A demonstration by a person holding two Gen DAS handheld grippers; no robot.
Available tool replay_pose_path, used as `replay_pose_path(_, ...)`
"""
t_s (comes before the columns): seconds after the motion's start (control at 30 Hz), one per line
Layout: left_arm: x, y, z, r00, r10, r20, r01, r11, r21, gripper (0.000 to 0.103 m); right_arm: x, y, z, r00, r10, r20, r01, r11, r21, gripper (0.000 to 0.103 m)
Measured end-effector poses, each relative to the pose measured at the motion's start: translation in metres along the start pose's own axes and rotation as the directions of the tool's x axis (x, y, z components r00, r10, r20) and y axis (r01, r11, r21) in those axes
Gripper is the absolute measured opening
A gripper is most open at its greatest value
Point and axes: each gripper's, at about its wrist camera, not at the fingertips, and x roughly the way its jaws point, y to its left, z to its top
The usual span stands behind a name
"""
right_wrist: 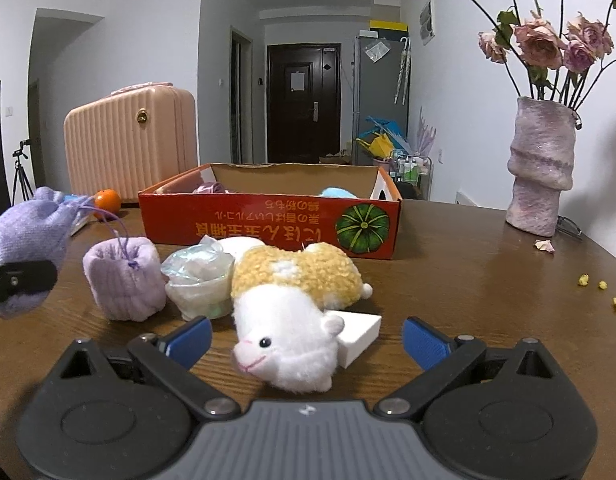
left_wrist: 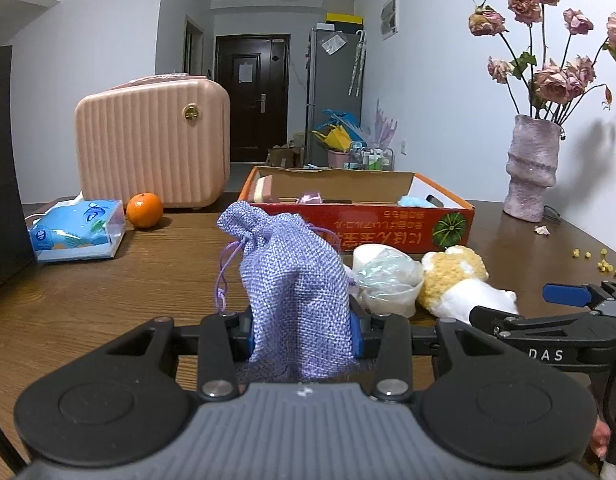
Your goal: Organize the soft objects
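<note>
The left gripper (left_wrist: 302, 334) clamps a lilac drawstring pouch (left_wrist: 292, 276) above the wooden table (left_wrist: 108, 300), in front of the red cardboard box (right_wrist: 268, 220). The right gripper (right_wrist: 306, 342) stands wide, straddling a plush hamster (right_wrist: 296, 312) near the front edge, pads not touching it.

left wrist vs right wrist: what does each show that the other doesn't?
Left wrist only: blue tissue pack; left claw shut on the lilac drawstring pouch.
Right wrist only: purple knit cuff, white block by the toy, tripod; open right claw.
Both: plush hamster, red box, pink case, orange, vase.
</note>
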Motion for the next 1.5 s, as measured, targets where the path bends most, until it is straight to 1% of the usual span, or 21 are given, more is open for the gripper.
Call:
replay_pose_path(0.17, 0.001, 0.004, 0.001, 1.000, 0.004, -0.001, -0.004, 1.000, -0.006, 0.040, 0.013, 0.001, 0.004, 1.000, 0.012, -0.022, -0.012, 1.000, 0.000, 0.093)
replay_pose_path(0.3, 0.001, 0.003, 0.000, 1.000, 0.002, -0.001, -0.002, 1.000, -0.002, 0.040, 0.023, 0.004, 0.007, 0.999, 0.029, -0.043, -0.029, 1.000, -0.004, 0.084)
replay_pose_path(0.47, 0.001, 0.003, 0.000, 1.000, 0.001, -0.002, -0.001, 1.000, 0.000, 0.040, 0.035, 0.007, 0.010, 0.994, 0.059, -0.089, -0.060, 0.998, -0.009, 0.073)
replay_pose_path(0.53, 0.001, 0.002, -0.001, 1.000, 0.001, -0.003, -0.001, 1.000, 0.004, 0.040, 0.038, 0.010, 0.010, 0.993, 0.061, -0.105, -0.064, 0.998, -0.019, 0.073)
replay_pose_path(0.57, 0.001, 0.001, -0.001, 1.000, 0.001, -0.004, -0.001, 1.000, 0.006, 0.040, 0.039, 0.011, 0.010, 0.992, 0.059, -0.108, -0.062, 0.998, -0.024, 0.071)
replay_pose_path(0.6, 0.001, 0.001, -0.001, 1.000, 0.002, -0.004, -0.002, 1.000, 0.007, 0.040, 0.038, 0.011, 0.010, 0.992, 0.060, -0.108, -0.064, 0.998, -0.027, 0.064)
replay_pose_path(0.63, 0.001, 0.001, -0.002, 1.000, 0.001, -0.005, -0.001, 1.000, 0.008, 0.040, 0.038, 0.011, 0.010, 0.992, 0.066, -0.109, -0.070, 0.997, -0.026, 0.061)
replay_pose_path(0.7, 0.001, 0.000, -0.002, 1.000, -0.001, -0.008, 0.001, 1.000, 0.011, 0.040, 0.037, 0.012, 0.009, 0.991, 0.075, -0.113, -0.079, 0.996, -0.029, 0.059)
replay_pose_path(0.83, 0.002, -0.001, -0.002, 1.000, -0.002, -0.012, 0.003, 1.000, 0.015, 0.040, 0.036, 0.020, 0.007, 0.985, 0.105, -0.139, -0.114, 0.991, -0.064, 0.057)
replay_pose_path(0.9, 0.002, -0.001, -0.003, 1.000, -0.003, -0.013, 0.003, 1.000, 0.017, 0.040, 0.036, 0.023, 0.006, 0.982, 0.107, -0.155, -0.120, 0.990, -0.076, 0.056)
replay_pose_path(1.0, 0.002, -0.002, -0.003, 1.000, -0.003, -0.012, 0.003, 1.000, 0.017, 0.040, 0.036, 0.023, 0.005, 0.982, 0.105, -0.158, -0.119, 0.990, -0.078, 0.054)
replay_pose_path(1.2, 0.001, -0.002, -0.003, 1.000, -0.006, -0.008, 0.007, 1.000, 0.018, 0.040, 0.027, 0.023, 0.003, 0.986, 0.104, -0.133, -0.114, 0.991, -0.073, 0.051)
replay_pose_path(1.33, 0.001, -0.002, -0.003, 1.000, -0.007, -0.008, 0.007, 1.000, 0.018, 0.040, 0.014, 0.025, 0.003, 0.994, 0.087, -0.062, -0.093, 0.992, -0.087, 0.051)
replay_pose_path(1.5, 0.000, -0.004, -0.002, 1.000, -0.010, -0.004, 0.010, 1.000, 0.018, 0.040, 0.000, 0.029, 0.003, 0.997, 0.072, 0.009, -0.070, 0.993, -0.099, 0.050)
